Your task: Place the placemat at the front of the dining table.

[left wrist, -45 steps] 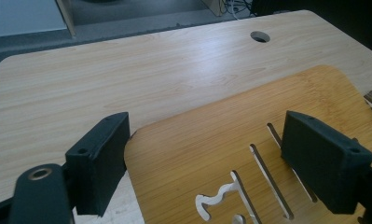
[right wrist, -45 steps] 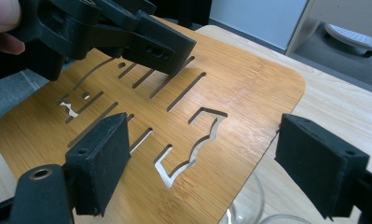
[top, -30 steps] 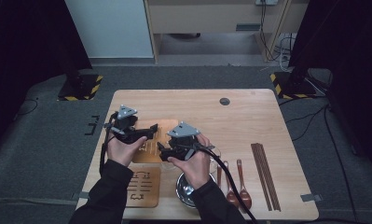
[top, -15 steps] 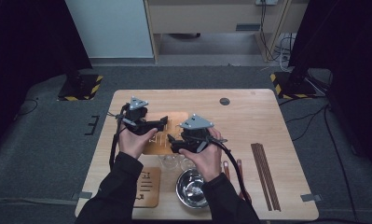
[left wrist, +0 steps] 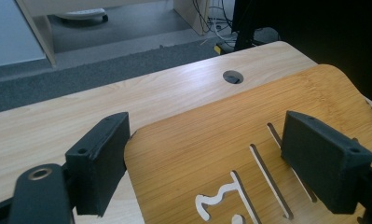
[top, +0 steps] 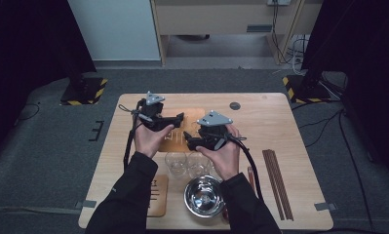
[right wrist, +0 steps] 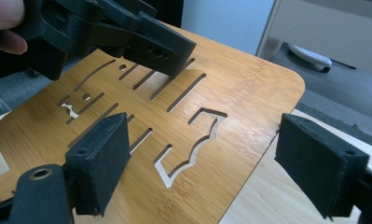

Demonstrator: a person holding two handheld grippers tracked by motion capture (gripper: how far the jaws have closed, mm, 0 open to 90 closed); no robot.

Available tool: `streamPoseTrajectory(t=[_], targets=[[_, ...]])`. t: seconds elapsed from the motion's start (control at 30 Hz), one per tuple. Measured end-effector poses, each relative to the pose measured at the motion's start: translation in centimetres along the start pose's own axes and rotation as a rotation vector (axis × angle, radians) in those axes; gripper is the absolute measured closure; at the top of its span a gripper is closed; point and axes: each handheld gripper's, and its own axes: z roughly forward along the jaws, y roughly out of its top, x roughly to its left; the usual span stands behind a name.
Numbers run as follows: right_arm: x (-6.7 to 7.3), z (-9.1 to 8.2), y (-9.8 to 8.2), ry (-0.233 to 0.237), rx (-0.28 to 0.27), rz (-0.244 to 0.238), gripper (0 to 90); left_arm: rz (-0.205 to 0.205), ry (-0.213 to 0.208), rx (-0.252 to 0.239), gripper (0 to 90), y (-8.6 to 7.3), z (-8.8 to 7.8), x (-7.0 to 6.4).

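A bamboo board point(top: 194, 116) with slots and a bat-shaped cutout lies flat on the far middle of the table. My left gripper point(top: 176, 118) hovers over its left part, jaws open with nothing between them. In the left gripper view the open left gripper point(left wrist: 211, 172) frames the board point(left wrist: 207, 140) below. My right gripper point(top: 190, 142) hangs over the board's near edge, also open. The right gripper view looks between the open jaws of the right gripper point(right wrist: 207, 163) at the board point(right wrist: 239, 88), with the left gripper point(right wrist: 165, 49) just above the slots.
Two clear glasses point(top: 175, 163) point(top: 198, 165) stand behind a steel bowl point(top: 204, 196) at the near edge. A second slotted board point(top: 159, 195) lies near left. Dark chopsticks point(top: 277, 183) and a spoon point(top: 250, 174) lie at the right. A cable hole point(top: 235, 106) sits in the wooden tabletop point(top: 270, 122).
Both hands have moved away from the person and a little to the right, from above the glasses to the far board. The glasses and bowl have come into sight. Both pairs of jaws stay equally wide.
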Motion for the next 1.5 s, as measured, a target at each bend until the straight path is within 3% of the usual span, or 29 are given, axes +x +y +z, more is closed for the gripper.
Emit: streamPoseTrajectory(t=[0.43, 1.03, 1.5], targets=[[-2.0, 0.5, 0.4, -0.014, -0.022, -0.015, 17.7, -0.001, -0.010, -0.011, 16.3, 1.5, 1.9, -0.1], [-4.6, 2.3, -0.5, -0.035, 0.021, -0.014, 17.7, 0.002, -0.022, 0.010, 16.2, 1.9, 5.7, -0.2], [-6.6, 4.8, -1.9, -0.014, 0.074, 0.007, 17.7, -0.009, -0.011, 0.053, 16.3, 1.0, 9.2, 0.4]])
